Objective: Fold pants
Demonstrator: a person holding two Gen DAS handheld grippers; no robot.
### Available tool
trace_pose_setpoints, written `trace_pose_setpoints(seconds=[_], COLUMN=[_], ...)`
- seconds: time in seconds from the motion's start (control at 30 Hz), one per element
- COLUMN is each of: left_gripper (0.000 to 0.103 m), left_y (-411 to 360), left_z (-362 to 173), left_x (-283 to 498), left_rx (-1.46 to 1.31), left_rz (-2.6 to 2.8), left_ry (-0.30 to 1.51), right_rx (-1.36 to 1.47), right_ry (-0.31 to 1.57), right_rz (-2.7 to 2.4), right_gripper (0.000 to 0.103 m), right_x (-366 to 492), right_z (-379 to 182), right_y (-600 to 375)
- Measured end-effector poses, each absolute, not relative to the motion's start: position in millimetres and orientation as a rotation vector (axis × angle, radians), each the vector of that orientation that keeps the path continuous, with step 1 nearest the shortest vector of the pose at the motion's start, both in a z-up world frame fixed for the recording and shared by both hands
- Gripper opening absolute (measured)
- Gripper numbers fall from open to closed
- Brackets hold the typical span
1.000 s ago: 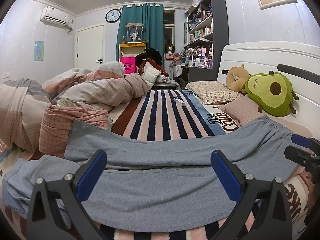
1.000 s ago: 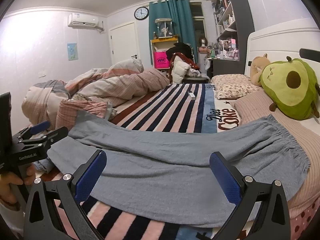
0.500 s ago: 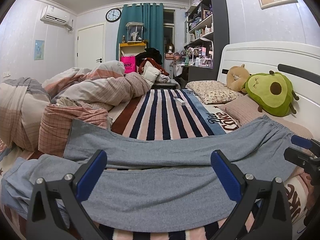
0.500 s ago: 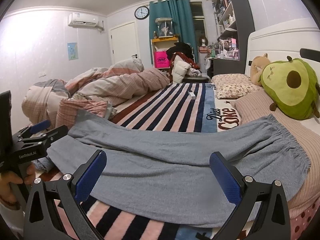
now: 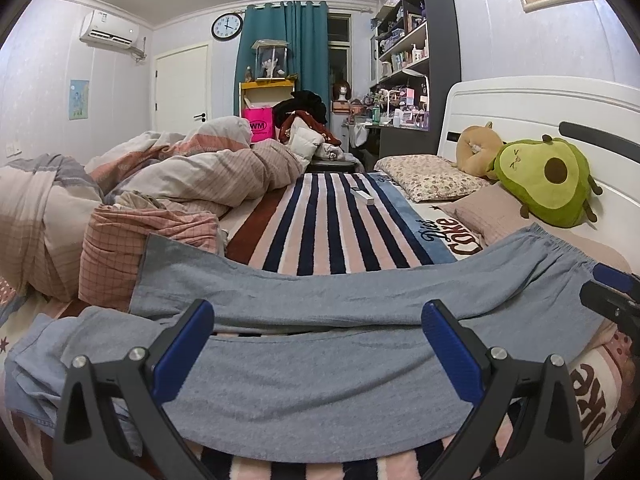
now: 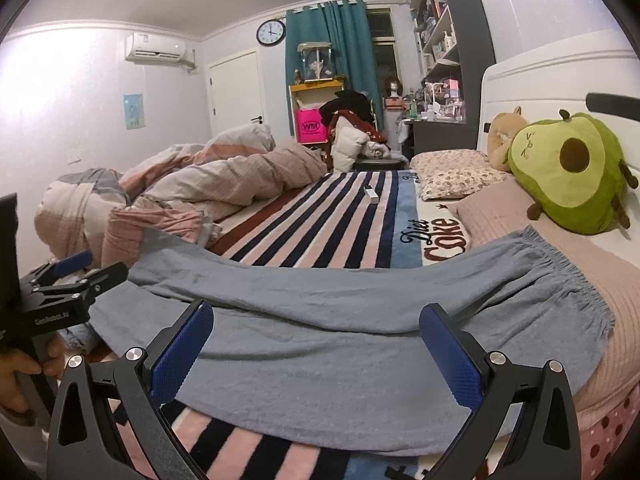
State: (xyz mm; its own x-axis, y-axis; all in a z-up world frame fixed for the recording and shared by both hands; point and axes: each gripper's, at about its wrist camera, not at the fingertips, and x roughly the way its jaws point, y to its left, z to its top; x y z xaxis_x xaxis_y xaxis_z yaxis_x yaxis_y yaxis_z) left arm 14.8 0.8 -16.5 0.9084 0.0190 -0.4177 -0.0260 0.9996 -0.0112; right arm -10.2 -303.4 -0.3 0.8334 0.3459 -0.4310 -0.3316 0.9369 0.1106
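Grey-blue pants (image 5: pixel 320 300) lie spread sideways across the near part of the bed, both legs pointing left and the elastic waistband at the right by the pillows; they also show in the right wrist view (image 6: pixel 360 320). My left gripper (image 5: pixel 316 344) is open and empty, hovering over the near leg. My right gripper (image 6: pixel 316 344) is open and empty above the near leg, toward the waist side. The left gripper also shows at the left edge of the right wrist view (image 6: pixel 76 272), near the leg cuffs.
The striped blanket (image 5: pixel 332 224) covers the bed. A bunched duvet (image 5: pixel 160 184) lies at the left. A floral pillow (image 5: pixel 428 176), avocado plush (image 5: pixel 548 184) and headboard (image 5: pixel 540 108) stand at the right. A small white box (image 5: pixel 362 196) lies on the stripes.
Both grippers stay open and nearly still; the left wrist view has drifted very slightly. The pants have not moved.
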Motion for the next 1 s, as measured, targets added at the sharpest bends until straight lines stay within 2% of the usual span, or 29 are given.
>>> trace_pose_setpoints(seconds=[0.2, 0.27, 0.4, 0.47, 0.6, 0.67, 0.77, 0.87, 0.97, 1.0], left_gripper=[0.102, 0.102, 0.102, 0.102, 0.102, 0.102, 0.102, 0.089, 0.078, 0.071], left_y=[23, 39, 70, 83, 101, 105, 111, 115, 117, 117], left_z=[-29, -43, -84, -108, -142, -151, -162, -161, -158, -155], left_x=[15, 14, 14, 12, 8, 6, 6, 4, 10, 14], left_rx=[-0.05, -0.081, -0.169, -0.204, -0.304, -0.329, -0.356, -0.382, -0.412, -0.423], left_rz=[0.019, 0.029, 0.071, 0.122, 0.129, 0.123, 0.115, 0.108, 0.077, 0.064], left_ry=[0.474, 0.511, 0.624, 0.687, 0.746, 0.761, 0.799, 0.784, 0.765, 0.762], right_rx=[0.065, 0.073, 0.141, 0.185, 0.251, 0.282, 0.316, 0.349, 0.388, 0.384], right_ry=[0.519, 0.551, 0.656, 0.716, 0.775, 0.778, 0.793, 0.765, 0.751, 0.752], right_rz=[0.299, 0.253, 0.145, 0.097, 0.046, 0.042, 0.058, 0.101, 0.138, 0.139], right_gripper=[0.102, 0.095, 0.094, 0.084, 0.079, 0.068, 0.064, 0.049, 0.047, 0.046], right_x=[-5, -4, 0, 1, -3, -4, -4, -4, 5, 8], right_z=[-15, -27, -64, -86, -114, -121, -128, -129, -127, -124], right_y=[-324, -339, -379, -400, -431, -442, -452, -457, -459, -456])
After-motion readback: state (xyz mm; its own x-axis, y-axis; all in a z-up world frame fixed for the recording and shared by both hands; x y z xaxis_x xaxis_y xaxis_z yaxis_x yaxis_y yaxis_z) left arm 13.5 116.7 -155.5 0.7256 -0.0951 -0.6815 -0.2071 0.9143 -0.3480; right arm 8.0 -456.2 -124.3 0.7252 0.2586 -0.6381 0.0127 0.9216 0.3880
